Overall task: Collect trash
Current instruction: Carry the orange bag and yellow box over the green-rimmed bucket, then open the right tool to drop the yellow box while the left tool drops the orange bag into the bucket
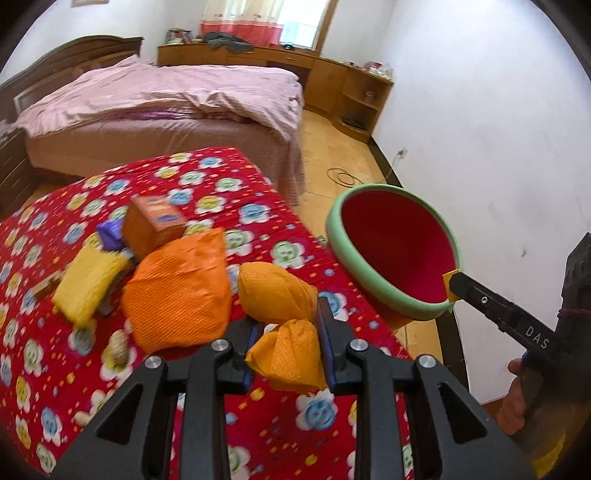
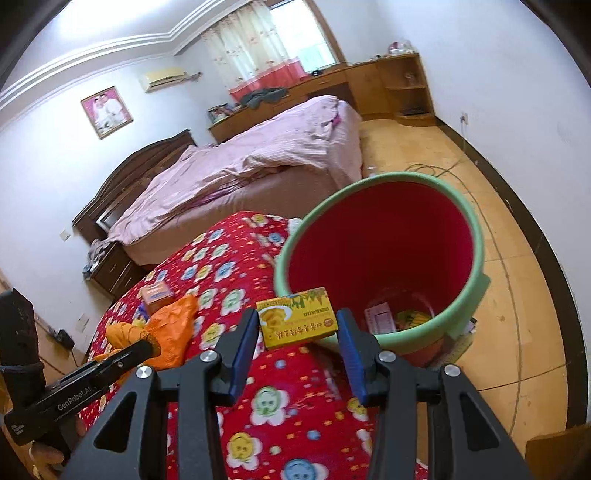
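Foremost, the left tongs [image 1: 286,345] are clenched on a crumpled orange bag [image 1: 291,354], its twisted neck pinched between the two blue-lined fingers [image 1: 327,350] while the swollen body of the bag bulges forward above the cloth. The right tongs [image 2: 298,330] stand partly apart with a small yellow box [image 2: 297,317] between their blue pads; in the left wrist view the tip of the right tongs meets the yellow box at the near rim of the bin [image 1: 391,299], though whether the pads actually press the box cannot be told. The bin, green-rimmed with a red interior, is held tilted beside the edge of the tabletop [image 2: 229,266], and the right wrist view shows several wrappers [image 2: 410,317] already lying at its bottom. Both tongs are carried by bare hands, the right hand [image 1: 513,402] seen gripping its handle at lower right. The tabletop is covered by a red cloth printed with cartoon flowers; on it lie a larger orange bag [image 1: 177,291], a yellow packet [image 1: 88,284], an orange carton [image 1: 153,225], a purple wrapper [image 1: 110,232] and peanut shells [image 1: 118,347]. Behind stand a bed [image 1: 166,99] with a pink quilt, a wooden shelf unit [image 1: 354,96], a curtained window [image 1: 277,22] and a tan floor [image 1: 332,162].
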Demonstrator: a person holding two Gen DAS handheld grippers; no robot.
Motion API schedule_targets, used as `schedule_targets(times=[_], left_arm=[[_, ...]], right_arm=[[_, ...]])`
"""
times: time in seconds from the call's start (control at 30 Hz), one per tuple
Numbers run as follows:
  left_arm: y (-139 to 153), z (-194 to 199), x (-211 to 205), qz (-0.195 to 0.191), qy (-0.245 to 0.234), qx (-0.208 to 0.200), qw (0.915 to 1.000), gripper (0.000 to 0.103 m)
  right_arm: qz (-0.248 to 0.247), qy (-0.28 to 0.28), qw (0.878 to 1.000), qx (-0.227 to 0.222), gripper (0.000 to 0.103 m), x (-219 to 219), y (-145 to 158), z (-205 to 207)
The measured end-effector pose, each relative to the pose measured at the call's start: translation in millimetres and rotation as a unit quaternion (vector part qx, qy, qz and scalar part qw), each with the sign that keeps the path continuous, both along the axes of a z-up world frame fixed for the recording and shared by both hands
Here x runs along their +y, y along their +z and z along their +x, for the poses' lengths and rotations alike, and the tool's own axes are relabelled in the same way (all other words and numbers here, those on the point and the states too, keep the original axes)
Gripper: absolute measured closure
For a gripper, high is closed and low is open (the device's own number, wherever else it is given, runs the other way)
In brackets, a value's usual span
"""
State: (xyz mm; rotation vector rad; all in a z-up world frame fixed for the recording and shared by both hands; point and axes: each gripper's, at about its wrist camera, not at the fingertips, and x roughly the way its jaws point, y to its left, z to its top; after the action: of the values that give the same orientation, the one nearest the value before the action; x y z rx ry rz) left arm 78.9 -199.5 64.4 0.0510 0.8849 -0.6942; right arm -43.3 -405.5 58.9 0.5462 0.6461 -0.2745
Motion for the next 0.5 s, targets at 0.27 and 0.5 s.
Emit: schedule_targets(times=[0.27,0.5], left_arm=[[0,9,-53,0.003,-0.047,-0.01,0.9988,0.075],[-8,18,-96,0.011,-0.079,-0.017,0.9967,0.075]], right_arm=[[0.0,-0.033,0.999,0.011,0.056,-33,-10,-5],[-0.042,-0.059,0.997,0.031,0.056,-58,-14,5]])
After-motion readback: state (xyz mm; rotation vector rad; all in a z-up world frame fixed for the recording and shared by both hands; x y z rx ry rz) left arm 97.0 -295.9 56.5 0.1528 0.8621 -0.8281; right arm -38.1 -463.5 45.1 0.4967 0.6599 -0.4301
